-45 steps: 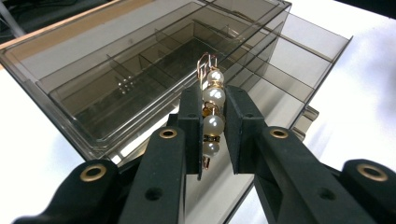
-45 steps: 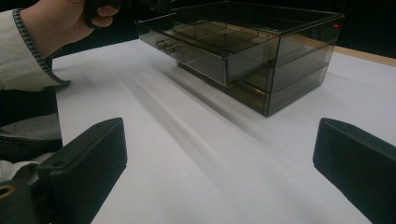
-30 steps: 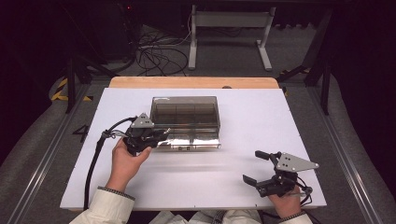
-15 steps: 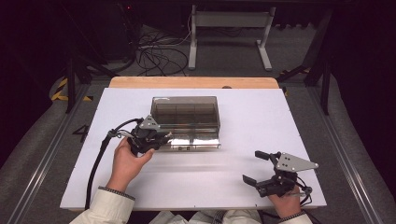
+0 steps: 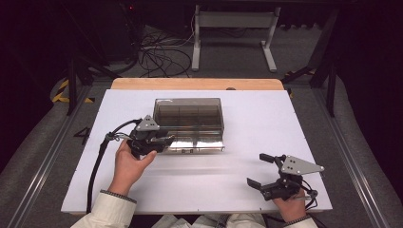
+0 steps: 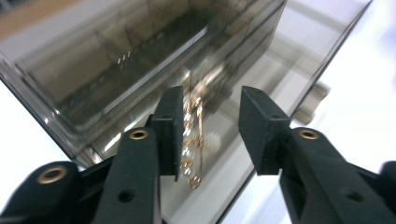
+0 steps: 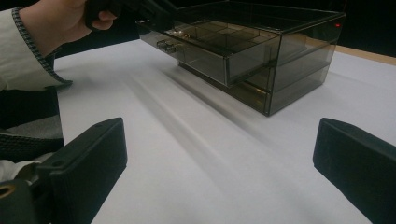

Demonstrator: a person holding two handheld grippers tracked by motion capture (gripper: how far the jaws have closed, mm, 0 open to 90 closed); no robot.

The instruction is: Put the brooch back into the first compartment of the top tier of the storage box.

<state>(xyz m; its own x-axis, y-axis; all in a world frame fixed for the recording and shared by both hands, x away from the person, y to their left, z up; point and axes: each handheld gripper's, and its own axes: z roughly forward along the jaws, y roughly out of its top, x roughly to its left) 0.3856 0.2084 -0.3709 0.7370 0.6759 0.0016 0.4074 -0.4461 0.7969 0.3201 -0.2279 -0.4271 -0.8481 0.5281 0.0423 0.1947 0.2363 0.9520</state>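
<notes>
Left gripper (image 6: 208, 135): jaws partly apart, holding nothing, poised above the pulled-out drawer (image 5: 197, 142) of a smoky clear box (image 5: 189, 114) mid-table (image 5: 247, 175). Drawer contents: gold chain jewellery (image 6: 194, 140). Right gripper (image 5: 260, 170): jaws wide apart, empty, near table's front right.

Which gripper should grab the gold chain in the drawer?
Probably the left gripper: its open jaws hang right over the chain in the open drawer. The right gripper sits far off.
</notes>
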